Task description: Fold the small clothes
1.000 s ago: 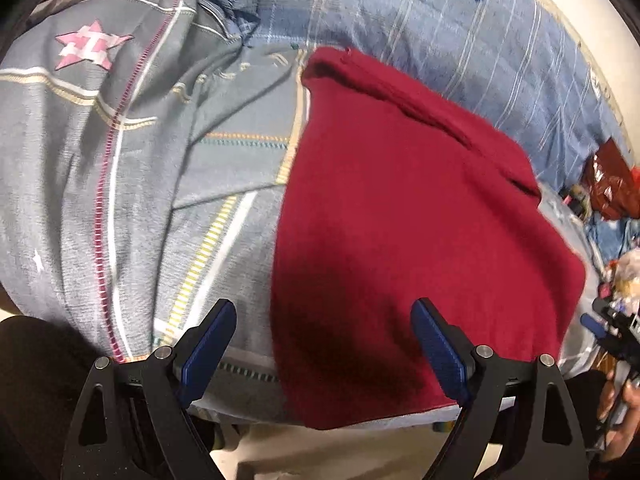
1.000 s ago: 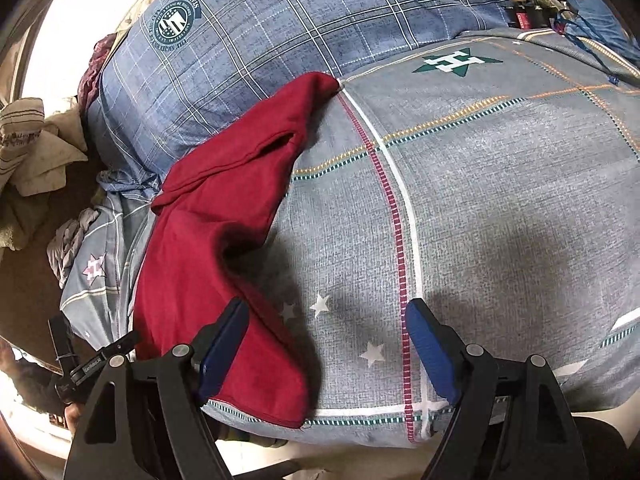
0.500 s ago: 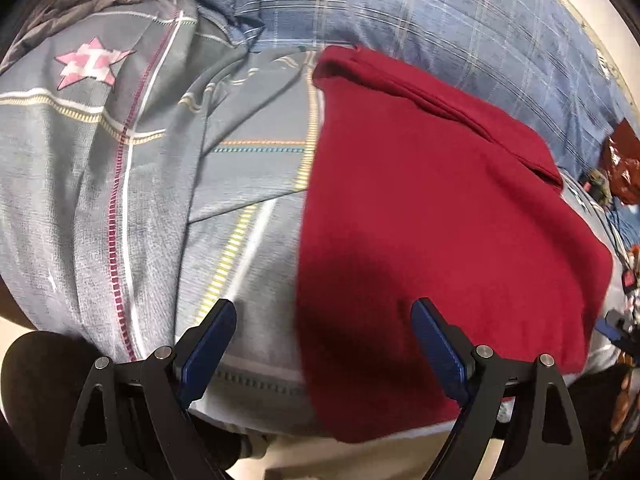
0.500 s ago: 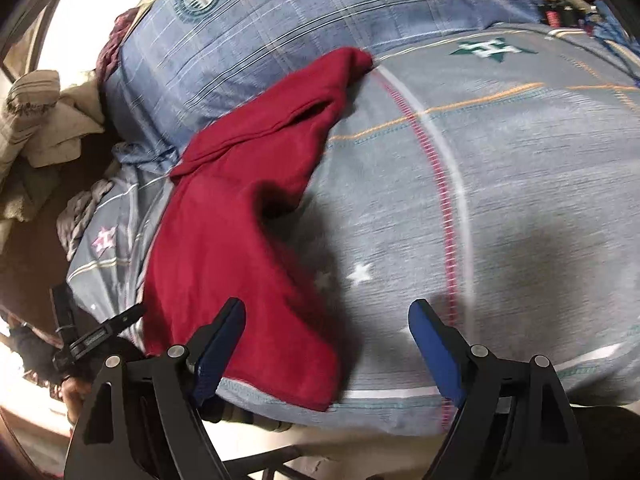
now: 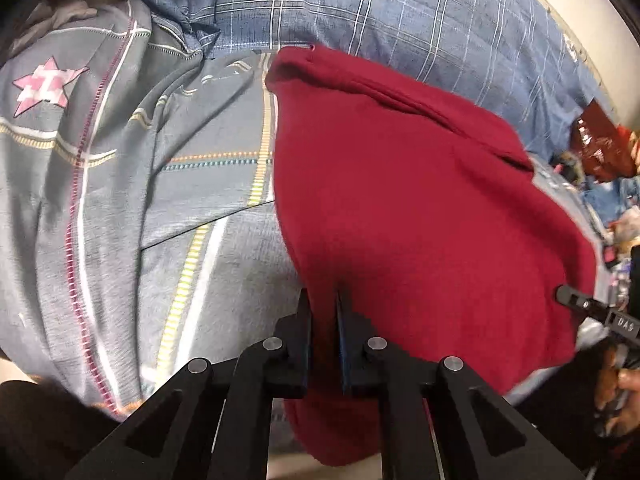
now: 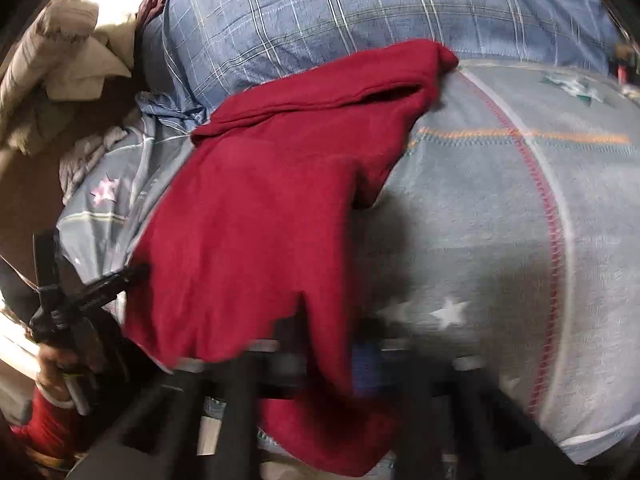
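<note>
Left wrist view. The left tool is clamped on the near hem of the red garment; its jaws have just been closing, and red cloth is bunched between them. The garment lies spread on the grey quilt of a bed, its far end reaching the blue checked pillow. A flap runs along the far side, so the piece is not quite flat. At the right edge the tip of the right tool meets the garment's other near corner, with a hand behind it.

Right wrist view. Frame is motion-blurred. The right tool has also just been closing; red cloth hangs between its jaws, so it reads as gripping the near hem. The garment slopes away toward the pillow, with one far part doubled over itself. The left tool shows at the left, at the garment's other near corner. A heap of pale laundry sits beyond the bed.

Progress, judged: early. Both near corners are taken; no proper fold is made yet. Left to do: lift the hem, carry it over to the far edge, flatten, fold again.
</note>
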